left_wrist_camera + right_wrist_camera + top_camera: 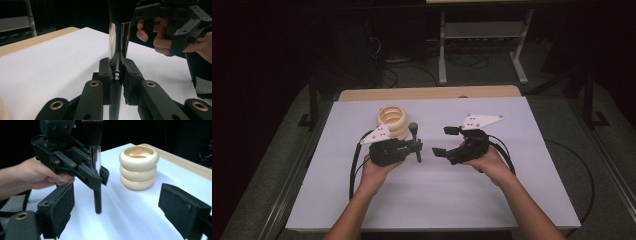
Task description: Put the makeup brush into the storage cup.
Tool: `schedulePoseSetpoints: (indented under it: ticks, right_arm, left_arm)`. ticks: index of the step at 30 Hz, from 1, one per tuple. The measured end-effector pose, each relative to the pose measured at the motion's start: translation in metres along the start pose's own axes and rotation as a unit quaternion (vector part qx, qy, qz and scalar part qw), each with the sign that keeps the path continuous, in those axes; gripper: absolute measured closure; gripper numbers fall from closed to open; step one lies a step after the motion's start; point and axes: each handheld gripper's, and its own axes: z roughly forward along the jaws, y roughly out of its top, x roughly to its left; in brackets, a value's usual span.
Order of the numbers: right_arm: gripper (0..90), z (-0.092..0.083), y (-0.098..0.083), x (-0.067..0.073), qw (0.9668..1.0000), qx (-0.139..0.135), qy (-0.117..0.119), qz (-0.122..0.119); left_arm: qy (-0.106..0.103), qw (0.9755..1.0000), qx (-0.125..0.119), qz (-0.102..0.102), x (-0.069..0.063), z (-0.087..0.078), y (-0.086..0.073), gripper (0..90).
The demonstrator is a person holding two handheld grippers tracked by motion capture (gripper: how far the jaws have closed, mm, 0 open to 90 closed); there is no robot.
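While the left gripper (pixel 416 146) clamps the brush (pixel 414 139) by its shiny metal ferrule, the brush stands upright above the white table (pixel 437 195) — dark bristles up, black handle pointing down. Just to its right, the right gripper (pixel 441 141) faces it with jaws spread wide and nothing between them. Behind the left gripper, a cream holder (pixel 393 121) of three stacked rings sits on the table — near the brush, not touching it.
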Motion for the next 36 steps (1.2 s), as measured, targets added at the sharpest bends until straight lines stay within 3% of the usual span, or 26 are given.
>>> schedulePoseSetpoints:
  ticks: [10, 22, 36]
  right_arm:
    - [9.7, -0.015, -0.009, -0.001, 0.9994, 0.009, -0.033, -0.002]
    - [8.3, -0.044, -0.035, -0.001, 0.997, 0.025, -0.074, 0.0]
    - [8.5, -0.073, -0.055, -0.006, 0.9923, 0.011, -0.123, 0.012]
  left_arm:
    - [0.001, 1.0, 0.002, -0.002, 0.002, -0.004, 0.0, 78.8]
    - [0.001, 1.0, 0.003, -0.001, 0.004, -0.007, 0.001, 78.8]
    - [0.006, 1.0, 0.005, -0.002, 0.007, -0.01, 0.004, 78.8]
